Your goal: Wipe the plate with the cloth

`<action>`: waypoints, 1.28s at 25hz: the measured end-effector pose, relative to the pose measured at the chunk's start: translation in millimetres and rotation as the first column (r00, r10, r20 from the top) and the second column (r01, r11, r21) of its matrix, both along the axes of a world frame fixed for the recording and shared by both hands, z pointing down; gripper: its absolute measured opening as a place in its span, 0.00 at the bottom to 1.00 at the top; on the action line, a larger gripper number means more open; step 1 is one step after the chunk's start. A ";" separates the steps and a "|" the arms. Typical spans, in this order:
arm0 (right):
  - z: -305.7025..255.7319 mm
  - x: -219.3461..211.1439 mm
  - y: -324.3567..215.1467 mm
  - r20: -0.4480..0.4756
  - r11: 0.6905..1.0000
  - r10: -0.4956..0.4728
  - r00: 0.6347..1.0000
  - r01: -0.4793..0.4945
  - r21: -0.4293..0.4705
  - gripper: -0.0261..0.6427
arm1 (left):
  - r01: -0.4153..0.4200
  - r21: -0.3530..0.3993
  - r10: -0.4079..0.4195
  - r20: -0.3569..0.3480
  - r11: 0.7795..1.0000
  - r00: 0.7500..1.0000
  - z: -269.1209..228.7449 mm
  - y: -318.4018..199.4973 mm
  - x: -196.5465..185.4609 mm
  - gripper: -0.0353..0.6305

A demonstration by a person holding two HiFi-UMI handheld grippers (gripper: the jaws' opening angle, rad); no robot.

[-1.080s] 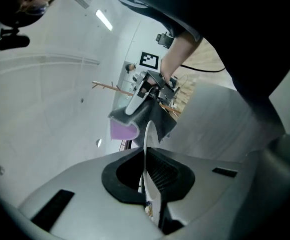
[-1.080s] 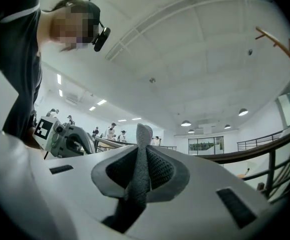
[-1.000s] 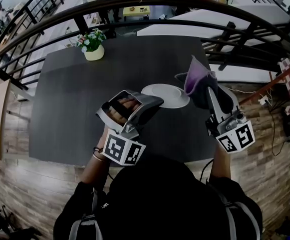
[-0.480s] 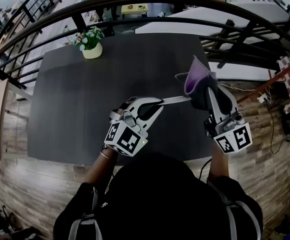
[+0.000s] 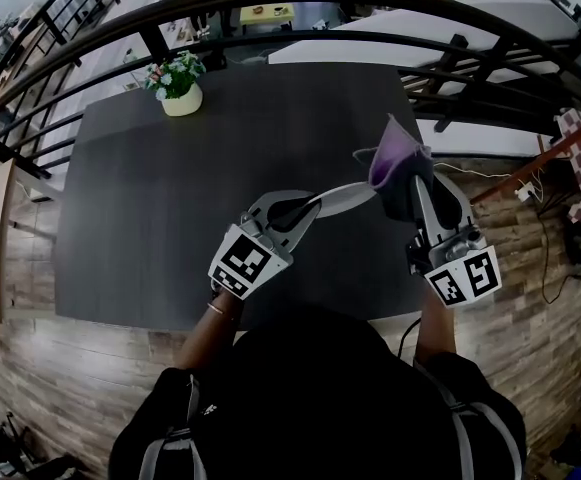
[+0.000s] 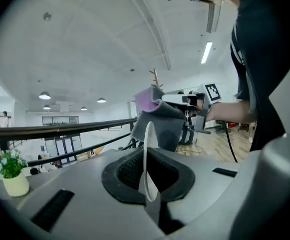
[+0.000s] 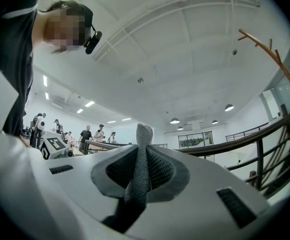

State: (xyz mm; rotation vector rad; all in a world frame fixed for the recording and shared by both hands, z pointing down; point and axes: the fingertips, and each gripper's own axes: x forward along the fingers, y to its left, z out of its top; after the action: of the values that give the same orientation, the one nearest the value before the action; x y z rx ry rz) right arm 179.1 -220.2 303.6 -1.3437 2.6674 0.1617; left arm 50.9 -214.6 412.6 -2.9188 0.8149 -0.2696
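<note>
Above the dark table (image 5: 140, 208) my left gripper (image 5: 308, 208) is shut on the rim of a white plate (image 5: 342, 197), which it holds in the air, tilted. In the left gripper view the plate (image 6: 147, 154) stands edge-on between the black pads of my left gripper (image 6: 147, 176). My right gripper (image 5: 412, 194) is shut on a grey and purple cloth (image 5: 398, 171), which bunches upward just right of the plate and seems to touch its rim. A grey fold of the cloth (image 7: 142, 159) stands pinched in my right gripper (image 7: 141, 176). Beyond the plate, the cloth (image 6: 157, 115) hangs close by.
A cream pot of flowers (image 5: 180, 86) stands at the table's far left corner, also seen as the pot (image 6: 14, 176) at lower left. A black curved railing (image 5: 270, 8) runs behind the table. Wooden floor lies around it, and several people stand far off.
My left gripper has rolled and sunk a little. The plate has gone from lying flat, face up, to edge-on and then to tilted. The right gripper and the cloth have stayed put.
</note>
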 end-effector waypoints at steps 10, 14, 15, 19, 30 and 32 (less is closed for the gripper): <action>19.4 -3.8 -3.5 0.004 0.999 -0.001 1.000 0.001 -0.050 0.10 | 0.085 -0.225 -0.111 -0.105 0.971 0.988 31.4 -16.6 -15.7 0.08; 26.4 -3.0 -4.3 0.003 0.998 0.003 1.000 -0.002 -0.069 0.10 | 0.093 -0.321 -0.147 -0.146 0.942 0.978 43.3 -21.7 -21.5 0.08; 27.8 -2.8 -4.7 0.004 0.997 0.004 1.000 -0.004 -0.073 0.10 | 0.097 -0.345 -0.159 -0.155 0.934 0.975 46.2 -23.0 -23.2 0.08; 34.6 -4.2 -5.3 0.011 0.996 0.003 1.000 -0.002 -0.093 0.10 | 0.114 -0.418 -0.207 -0.186 0.901 0.961 57.6 -26.9 -30.4 0.08; 50.2 -7.1 -10.5 0.012 0.991 0.000 1.000 0.002 -0.136 0.10 | 0.139 -0.596 -0.325 -0.217 0.791 0.920 91.2 -37.7 -42.2 0.08; 52.1 -6.0 -11.3 0.012 0.990 0.002 1.000 0.000 -0.143 0.10 | 0.142 -0.626 -0.345 -0.217 0.767 0.913 97.6 -39.3 -43.1 0.08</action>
State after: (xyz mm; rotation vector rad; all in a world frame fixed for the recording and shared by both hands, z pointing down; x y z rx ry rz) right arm 173.1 -231.5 355.7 -1.3809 2.7142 -0.0388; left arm 7.8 -253.8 510.2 -3.5012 1.4049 -0.0708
